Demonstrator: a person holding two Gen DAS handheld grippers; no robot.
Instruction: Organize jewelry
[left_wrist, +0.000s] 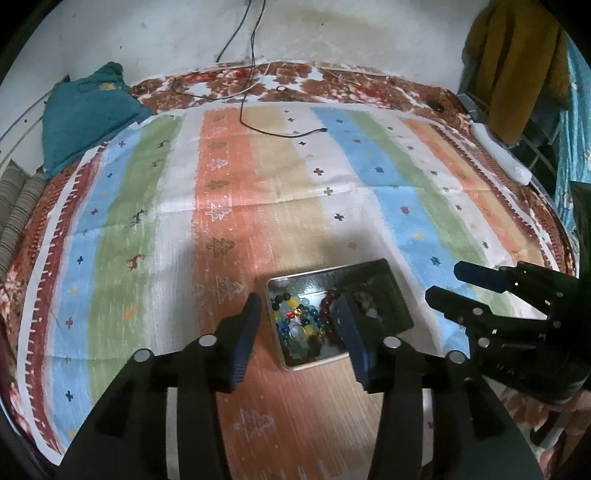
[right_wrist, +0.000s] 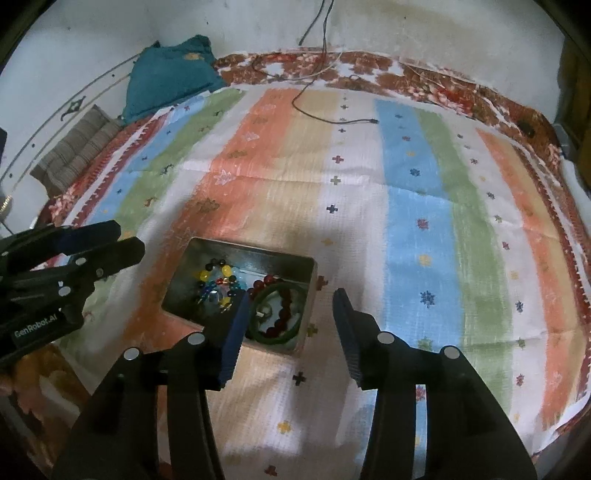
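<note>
A metal tin (left_wrist: 391, 295) (right_wrist: 312, 280) sits on the striped cloth. It holds a multicoloured bead bracelet (left_wrist: 295, 319) (right_wrist: 218, 284), a dark red bead bracelet (left_wrist: 327, 306) (right_wrist: 284, 314) and a green bangle (right_wrist: 258, 325). My left gripper (left_wrist: 297, 314) is open and empty, its fingers above and astride the tin's left half. My right gripper (right_wrist: 290, 306) is open and empty, above the tin's right end. Each gripper shows in the other's view: the right (left_wrist: 458, 284) and the left (right_wrist: 125, 240), both with jaws apart.
A striped cloth (left_wrist: 258, 192) (right_wrist: 369, 184) covers a floral bedspread. A black cable (left_wrist: 280, 133) (right_wrist: 332, 118) lies at the far side. A teal cloth (left_wrist: 85, 114) (right_wrist: 170, 74) and striped cushion (right_wrist: 77, 151) are far left. A white power strip (left_wrist: 498, 155) lies at the right edge.
</note>
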